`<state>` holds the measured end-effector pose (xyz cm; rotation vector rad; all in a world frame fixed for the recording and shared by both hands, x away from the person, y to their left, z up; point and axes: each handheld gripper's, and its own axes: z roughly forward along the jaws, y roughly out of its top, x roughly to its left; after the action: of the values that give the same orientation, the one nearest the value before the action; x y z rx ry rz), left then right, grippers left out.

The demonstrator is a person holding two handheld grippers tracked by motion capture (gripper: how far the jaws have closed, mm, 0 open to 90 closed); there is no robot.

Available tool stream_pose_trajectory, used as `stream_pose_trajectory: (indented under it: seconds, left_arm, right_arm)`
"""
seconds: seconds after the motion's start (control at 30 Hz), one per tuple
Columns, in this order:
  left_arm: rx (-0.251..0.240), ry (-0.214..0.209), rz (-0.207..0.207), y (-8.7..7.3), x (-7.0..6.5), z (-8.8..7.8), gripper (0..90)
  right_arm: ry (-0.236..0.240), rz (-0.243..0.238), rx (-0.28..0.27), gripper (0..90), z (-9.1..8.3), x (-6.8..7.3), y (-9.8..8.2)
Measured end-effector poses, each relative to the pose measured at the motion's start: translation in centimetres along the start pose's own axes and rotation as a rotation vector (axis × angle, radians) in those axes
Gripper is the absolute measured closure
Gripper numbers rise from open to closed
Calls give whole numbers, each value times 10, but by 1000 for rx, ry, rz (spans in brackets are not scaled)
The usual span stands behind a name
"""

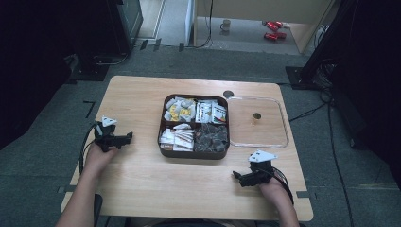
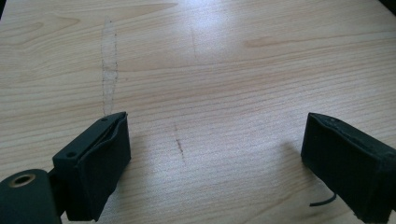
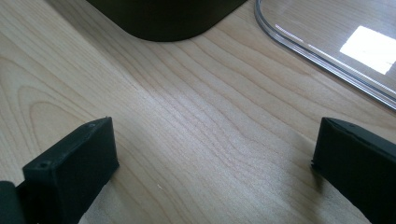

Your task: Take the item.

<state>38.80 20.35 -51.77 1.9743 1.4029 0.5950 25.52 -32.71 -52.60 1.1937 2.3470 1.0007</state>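
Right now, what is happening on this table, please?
A person sits at a wooden table with a gripper in each hand. The left gripper and the right gripper both rest low over bare wood, open and holding nothing. Between them stands a dark tray with four compartments, filled with small packets. Its clear lid lies flat on the table just to the right of the tray. Nothing is being handled at this moment.

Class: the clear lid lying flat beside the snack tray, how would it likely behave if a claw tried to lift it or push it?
The lid looks thin and glossy, so probably light and slippery. It lies flat on the table, so a push would likely slide it, not tip it. Its raised rim seems the best place to grip.
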Motion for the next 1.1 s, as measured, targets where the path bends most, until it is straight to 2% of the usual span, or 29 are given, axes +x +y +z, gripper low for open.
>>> stream_pose_trajectory:
  seconds: [0.43, 0.7, 0.77, 0.83, 0.87, 0.9, 1.0, 1.1]
  left_arm:
    - [3, 9, -8, 1, -2, 0, 84]
    - [60, -13, 16, 7, -1, -1, 94]
    - [67, -31, 30, 8, -1, -3, 168]
    - [72, -46, 38, 10, -2, -4, 176]
    - [72, -46, 38, 10, -2, -4, 219]
    - [66, -66, 51, 11, -3, -6, 291]
    - [63, -74, 49, 13, -4, -7, 285]
    - [68, -79, 67, 15, -5, -10, 299]
  right_arm:
    - [0, 0, 0, 0, 0, 0, 0]
    - [0, 0, 0, 0, 0, 0, 0]
    - [0, 0, 0, 0, 0, 0, 0]
    - [0, 0, 0, 0, 0, 0, 0]
    - [0, 0, 0, 0, 0, 0, 0]
    - [0, 0, 0, 0, 0, 0, 0]
    - [0, 0, 0, 0, 0, 0, 0]
    - [0, 0, 0, 0, 0, 0, 0]
